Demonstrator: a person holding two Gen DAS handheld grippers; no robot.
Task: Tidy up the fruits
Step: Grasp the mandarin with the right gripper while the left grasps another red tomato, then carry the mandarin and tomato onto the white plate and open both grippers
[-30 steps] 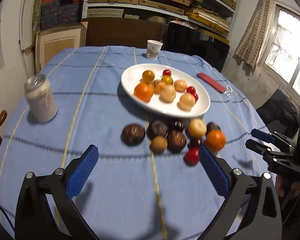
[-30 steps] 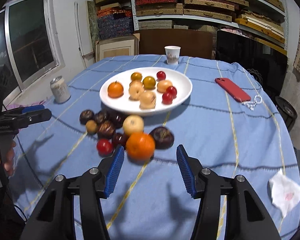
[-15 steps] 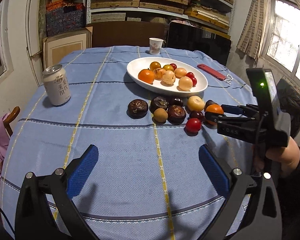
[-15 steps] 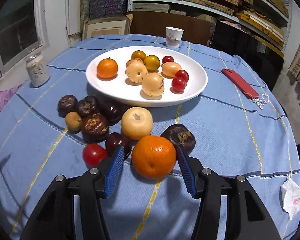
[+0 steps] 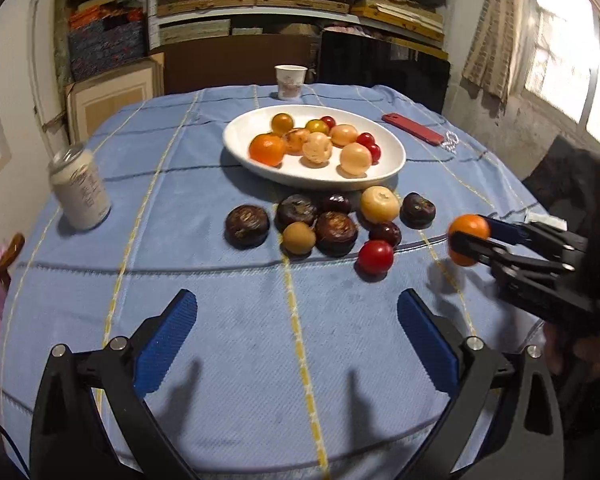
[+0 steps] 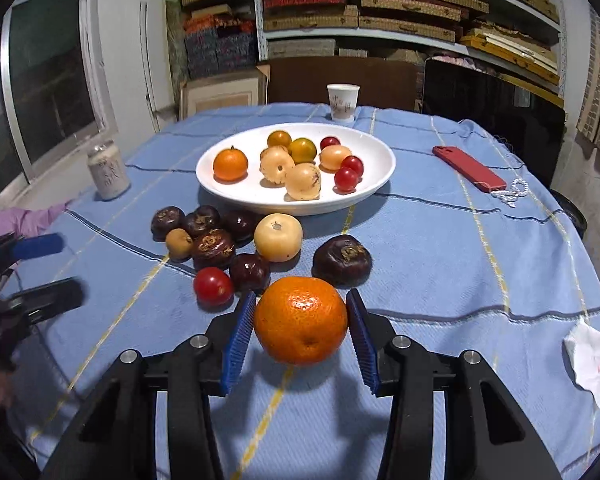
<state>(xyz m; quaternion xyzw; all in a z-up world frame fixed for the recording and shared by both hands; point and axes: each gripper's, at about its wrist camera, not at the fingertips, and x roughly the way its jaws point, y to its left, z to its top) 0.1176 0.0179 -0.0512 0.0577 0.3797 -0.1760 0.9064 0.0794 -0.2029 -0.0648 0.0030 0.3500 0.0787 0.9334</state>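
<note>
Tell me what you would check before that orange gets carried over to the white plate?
1. Grip: right gripper has both blue pads against the orange. Ok.
2. Lift: in the left wrist view the orange looks raised off the blue cloth, with a shadow below. Ok.
3. Landing spot: white plate has bare room at its front. Ok.
4. Path: the loose pale fruit and dark fruit lie between the orange and the plate; height to pass over them: cannot tell.
5. Other hand: left gripper is open, empty and short of the fruit. Ok.
</note>
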